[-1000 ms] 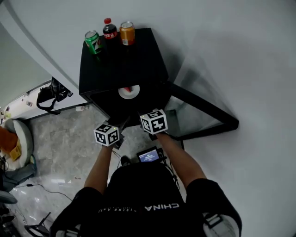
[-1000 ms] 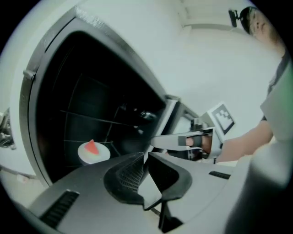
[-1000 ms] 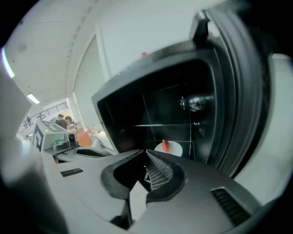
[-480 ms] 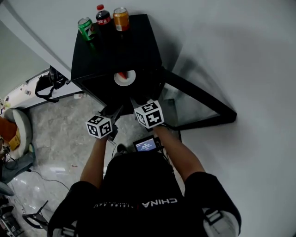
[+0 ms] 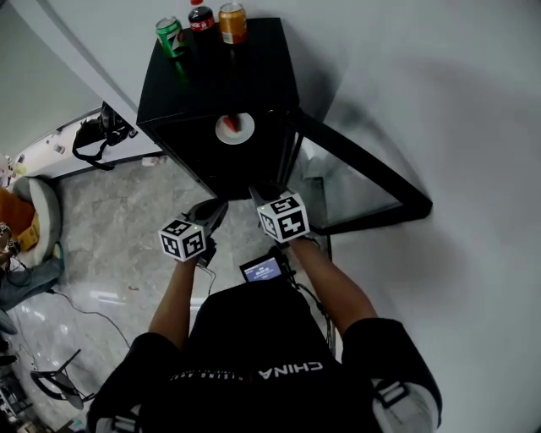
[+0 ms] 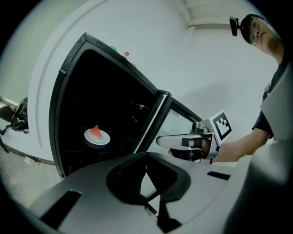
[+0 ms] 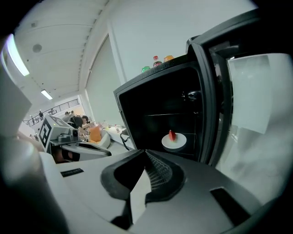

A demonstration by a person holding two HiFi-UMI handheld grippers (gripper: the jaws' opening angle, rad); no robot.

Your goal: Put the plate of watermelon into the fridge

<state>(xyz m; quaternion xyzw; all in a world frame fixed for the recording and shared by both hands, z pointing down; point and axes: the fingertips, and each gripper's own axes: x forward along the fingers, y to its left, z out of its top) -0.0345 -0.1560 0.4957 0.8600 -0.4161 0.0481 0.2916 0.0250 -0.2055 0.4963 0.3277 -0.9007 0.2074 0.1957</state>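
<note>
A white plate with a red watermelon wedge [image 5: 234, 128] rests on a shelf inside the black fridge [image 5: 220, 76]; it also shows in the left gripper view [image 6: 96, 137] and the right gripper view [image 7: 174, 141]. The fridge door [image 5: 372, 182] stands swung open to the right. My left gripper [image 5: 211, 210] and right gripper [image 5: 260, 196] hover side by side in front of the opening, outside the fridge. Both are shut and hold nothing. In their own views the left gripper's jaws [image 6: 146, 154] and the right gripper's jaws [image 7: 145, 154] meet with nothing between them.
A green can [image 5: 171, 35], a cola bottle [image 5: 201, 17] and an orange can [image 5: 232, 21] stand on the fridge top. A black bag [image 5: 97, 139] lies on the marble floor at left, with cables nearby. A small screen [image 5: 264, 271] hangs at the person's chest.
Both grippers have drawn back from the fridge opening. The plate of watermelon stays on the shelf inside.
</note>
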